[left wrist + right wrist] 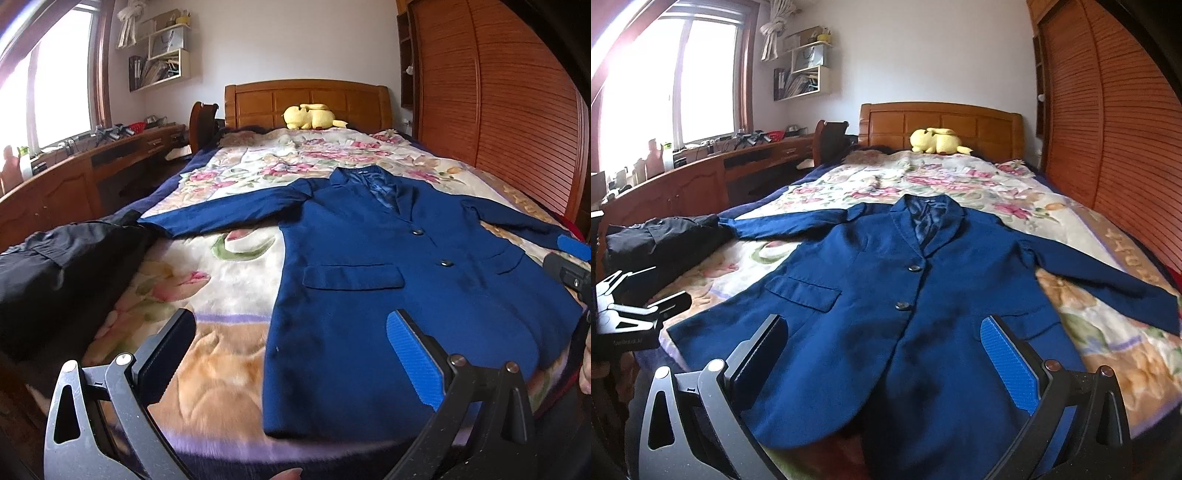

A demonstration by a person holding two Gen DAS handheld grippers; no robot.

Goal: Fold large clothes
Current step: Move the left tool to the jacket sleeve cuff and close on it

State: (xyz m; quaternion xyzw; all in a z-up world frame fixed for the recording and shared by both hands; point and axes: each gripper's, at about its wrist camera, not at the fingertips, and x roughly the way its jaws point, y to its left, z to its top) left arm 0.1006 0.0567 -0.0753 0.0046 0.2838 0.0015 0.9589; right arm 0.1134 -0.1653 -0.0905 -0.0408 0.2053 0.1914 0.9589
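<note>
A navy blue blazer [369, 258] lies face up and spread flat on the floral bed cover, collar toward the headboard, both sleeves stretched out sideways. It also shows in the right wrist view [905, 295]. My left gripper [291, 350] is open and empty, held above the blazer's lower left hem near the foot of the bed. My right gripper [882, 354] is open and empty above the blazer's lower front. The right gripper shows at the right edge of the left wrist view [572, 262]; the left gripper shows at the left edge of the right wrist view [635, 310].
A black garment [62, 266] lies bunched at the bed's left edge beside the left sleeve cuff. A yellow plush toy [314, 116] rests by the wooden headboard [306, 99]. A wooden desk [74, 173] runs along the left; a slatted wardrobe [498, 110] stands on the right.
</note>
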